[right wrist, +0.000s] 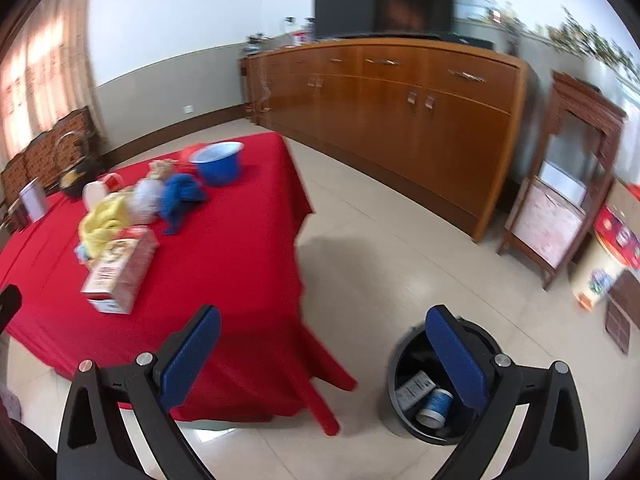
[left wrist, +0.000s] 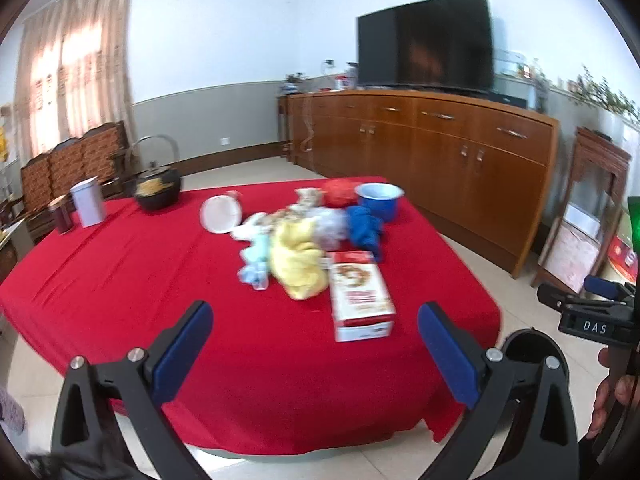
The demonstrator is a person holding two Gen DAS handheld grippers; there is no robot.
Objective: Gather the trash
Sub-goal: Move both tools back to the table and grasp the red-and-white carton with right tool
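A heap of trash lies on the red-clothed table (left wrist: 120, 280): a red-and-white carton (left wrist: 360, 296), a yellow cloth (left wrist: 298, 264), a blue cloth (left wrist: 364, 228), pale wrappers and a white lid (left wrist: 220, 214). My left gripper (left wrist: 316, 344) is open and empty, above the table's near edge, short of the carton. My right gripper (right wrist: 324, 352) is open and empty, off the table's right corner, above the floor. A dark trash bin (right wrist: 404, 408) on the floor holds a blue-white cup (right wrist: 434, 404) and a packet. The carton (right wrist: 120, 276) and heap also show in the right wrist view.
A blue bowl (left wrist: 380, 198), a black teapot (left wrist: 158, 188), a white tin (left wrist: 88, 202) and a dark tin (left wrist: 61, 214) stand at the table's far side. A wooden sideboard (left wrist: 440, 152) with a TV (left wrist: 424, 40) lines the wall. A wooden stand (right wrist: 560, 184) is at right.
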